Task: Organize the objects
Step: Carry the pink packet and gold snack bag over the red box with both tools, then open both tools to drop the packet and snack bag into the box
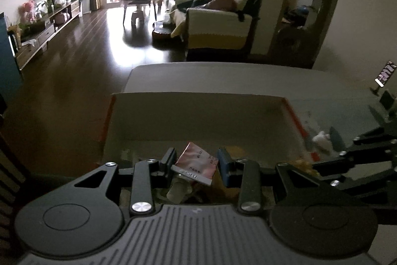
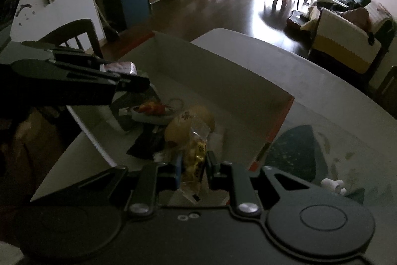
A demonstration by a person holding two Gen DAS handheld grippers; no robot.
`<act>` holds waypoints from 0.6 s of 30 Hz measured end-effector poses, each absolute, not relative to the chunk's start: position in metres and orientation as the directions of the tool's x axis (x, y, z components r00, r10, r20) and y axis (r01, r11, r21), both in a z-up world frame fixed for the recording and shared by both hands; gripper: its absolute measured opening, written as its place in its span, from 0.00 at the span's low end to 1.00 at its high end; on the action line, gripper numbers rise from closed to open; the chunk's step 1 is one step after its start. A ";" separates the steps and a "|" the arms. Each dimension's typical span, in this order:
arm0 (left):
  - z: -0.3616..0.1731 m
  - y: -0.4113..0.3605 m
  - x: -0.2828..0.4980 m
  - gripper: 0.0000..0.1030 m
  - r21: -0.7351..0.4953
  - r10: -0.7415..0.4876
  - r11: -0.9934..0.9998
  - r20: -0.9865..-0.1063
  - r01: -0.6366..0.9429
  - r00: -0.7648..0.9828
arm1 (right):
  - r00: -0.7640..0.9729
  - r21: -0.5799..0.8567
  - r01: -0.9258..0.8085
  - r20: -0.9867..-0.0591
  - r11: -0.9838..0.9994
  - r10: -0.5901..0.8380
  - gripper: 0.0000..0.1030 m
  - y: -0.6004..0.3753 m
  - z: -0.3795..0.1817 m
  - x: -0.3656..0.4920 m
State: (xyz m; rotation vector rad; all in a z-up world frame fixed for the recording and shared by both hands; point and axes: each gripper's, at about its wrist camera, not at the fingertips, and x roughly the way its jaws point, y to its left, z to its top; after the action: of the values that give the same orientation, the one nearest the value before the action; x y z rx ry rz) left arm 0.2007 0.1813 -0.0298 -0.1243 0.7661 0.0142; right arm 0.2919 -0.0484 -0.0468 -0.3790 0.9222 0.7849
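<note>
An open cardboard box (image 1: pixel 198 113) with red outer edges and a pale inside stands on the grey table (image 1: pixel 223 76). My left gripper (image 1: pixel 196 162) is shut on a pink and white packet (image 1: pixel 196 163), held above the box's near side. In the right wrist view the same packet (image 2: pixel 120 67) shows at the left gripper's tip (image 2: pixel 129 73), over the box (image 2: pixel 223 71). My right gripper (image 2: pixel 194 169) is shut on a yellow clear-wrapped snack packet (image 2: pixel 196 160) just above the box floor. Several packets (image 2: pixel 173 116) lie inside.
A small white object (image 2: pixel 333 184) lies on the table's patterned mat (image 2: pixel 297 150) right of the box. A phone on a stand (image 1: pixel 384 73) sits at the far right. A dark wooden chair (image 2: pixel 74 34) stands behind the box's left side. Beyond are the dark floor and a sofa (image 1: pixel 218 26).
</note>
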 end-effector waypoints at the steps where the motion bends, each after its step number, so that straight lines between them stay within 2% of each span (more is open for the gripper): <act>1: -0.033 0.184 0.205 0.33 -0.098 -0.024 0.993 -0.696 -0.062 0.718 | 0.358 0.032 -0.740 -0.827 0.672 0.433 0.18 -0.046 -0.049 0.294; 18: -0.076 0.171 0.263 0.33 -0.046 -0.040 0.999 -0.770 0.007 0.637 | 0.326 0.061 -0.702 -0.858 0.709 0.397 0.20 -0.023 -0.074 0.306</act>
State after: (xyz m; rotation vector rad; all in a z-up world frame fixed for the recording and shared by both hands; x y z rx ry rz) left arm 0.2627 0.1714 -0.0765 -0.0396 0.8796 -0.0267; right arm 0.3058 -0.0235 -0.0737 -0.3512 1.0034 0.7396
